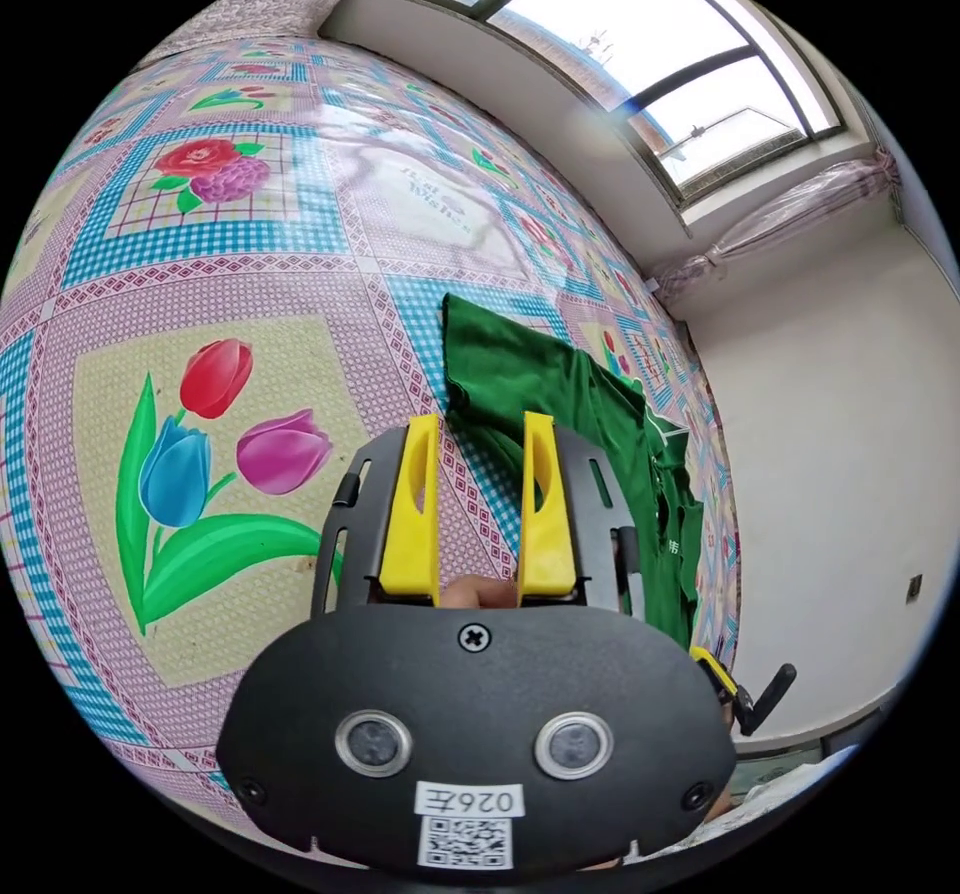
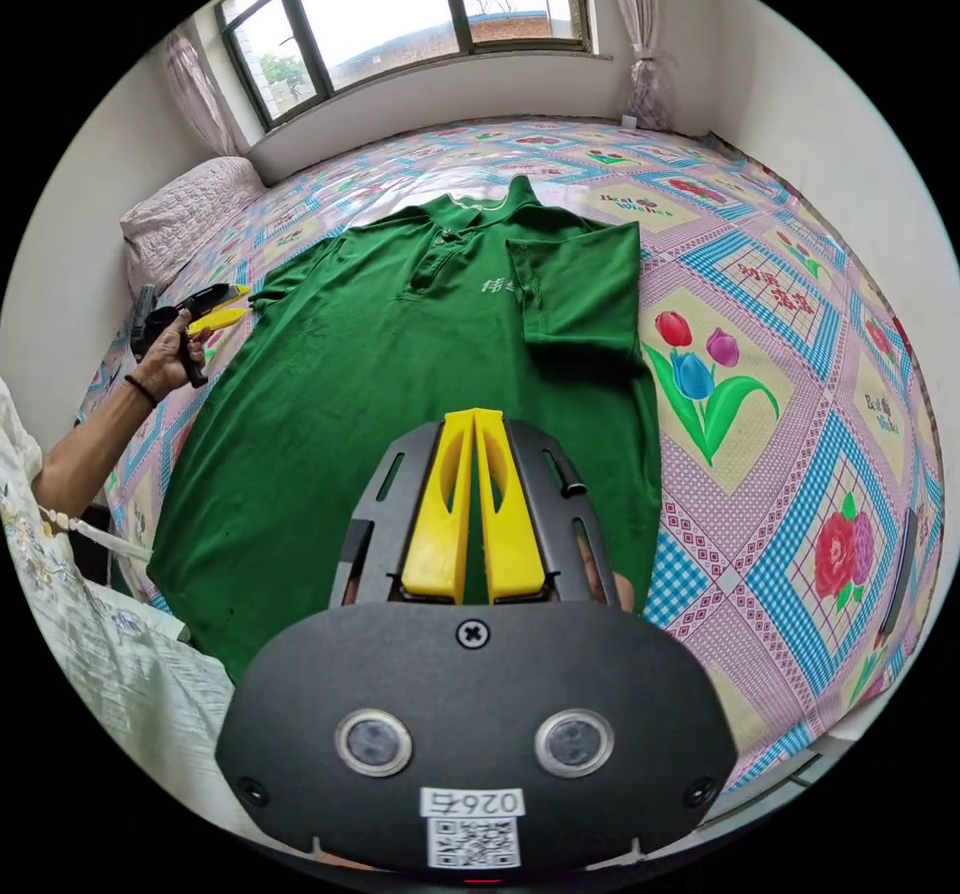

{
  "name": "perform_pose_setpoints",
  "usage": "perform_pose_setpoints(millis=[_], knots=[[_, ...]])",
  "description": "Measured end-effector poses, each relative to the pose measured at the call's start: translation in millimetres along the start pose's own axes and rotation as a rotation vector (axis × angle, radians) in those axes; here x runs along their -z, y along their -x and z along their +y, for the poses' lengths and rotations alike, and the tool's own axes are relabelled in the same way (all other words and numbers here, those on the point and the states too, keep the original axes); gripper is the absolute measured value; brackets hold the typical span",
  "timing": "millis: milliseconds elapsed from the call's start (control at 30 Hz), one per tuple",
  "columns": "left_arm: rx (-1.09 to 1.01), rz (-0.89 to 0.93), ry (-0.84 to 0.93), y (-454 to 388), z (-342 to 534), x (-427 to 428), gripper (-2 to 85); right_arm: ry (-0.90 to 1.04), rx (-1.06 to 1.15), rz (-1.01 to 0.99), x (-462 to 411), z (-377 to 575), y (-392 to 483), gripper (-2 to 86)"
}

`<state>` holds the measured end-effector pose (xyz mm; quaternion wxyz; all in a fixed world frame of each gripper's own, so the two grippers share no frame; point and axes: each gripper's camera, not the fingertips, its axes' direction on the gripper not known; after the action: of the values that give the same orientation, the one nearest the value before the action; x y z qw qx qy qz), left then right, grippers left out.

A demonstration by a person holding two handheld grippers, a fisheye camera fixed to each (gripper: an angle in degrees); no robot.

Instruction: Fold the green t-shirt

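A green collared t-shirt (image 2: 400, 354) lies flat, front up, on the bed, with one sleeve and side panel (image 2: 580, 284) folded in over the chest. My right gripper (image 2: 475, 421) hovers over the lower part of the shirt, jaws shut together with no cloth seen between them. My left gripper (image 1: 481, 421) stands open just short of the other sleeve (image 1: 500, 354), nothing between its jaws. In the right gripper view that left gripper (image 2: 222, 306) is held in a hand beside the spread sleeve at the left. The right gripper (image 1: 722, 679) peeks in at the lower right of the left gripper view.
The bed carries a patchwork sheet (image 2: 760, 404) printed with tulips and roses. A pale pillow (image 2: 185, 214) lies at the head by the wall under a wide window (image 2: 400, 4). A person's forearm (image 2: 90, 444) and white patterned clothing (image 2: 110, 654) are at the left.
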<state>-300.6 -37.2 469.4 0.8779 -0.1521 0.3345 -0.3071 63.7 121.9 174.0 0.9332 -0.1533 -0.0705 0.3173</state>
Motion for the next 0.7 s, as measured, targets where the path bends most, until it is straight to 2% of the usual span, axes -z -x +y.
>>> perform_pose_setpoints(millis=[133,233,300,400,500,700], knots=[[-0.032,-0.077,-0.002,-27.7,-3.6,-13.2,12.2,0.000,0.004,-0.011,4.6,9.0,-0.5,-1.3],[-0.031,-0.185,0.059,-49.3,-3.3,-20.9,5.8,-0.013,0.004,-0.004,9.4,15.0,-2.4,-1.3],[-0.040,-0.181,0.122,-62.0,-1.9,-27.9,0.9,-0.019,0.002,-0.001,12.5,18.5,-4.6,-1.3],[-0.115,-0.150,0.052,-95.9,13.6,-19.7,-0.4,-0.025,0.010,0.001,17.3,24.6,-8.7,-1.3],[-0.259,-0.192,-0.017,-149.6,38.7,-13.6,-0.8,-0.029,0.014,0.001,21.8,31.1,-15.0,-1.3],[-0.702,-0.296,-0.013,-291.7,115.5,-34.1,-0.8,-0.019,0.001,0.016,24.3,44.0,-29.9,-1.3]])
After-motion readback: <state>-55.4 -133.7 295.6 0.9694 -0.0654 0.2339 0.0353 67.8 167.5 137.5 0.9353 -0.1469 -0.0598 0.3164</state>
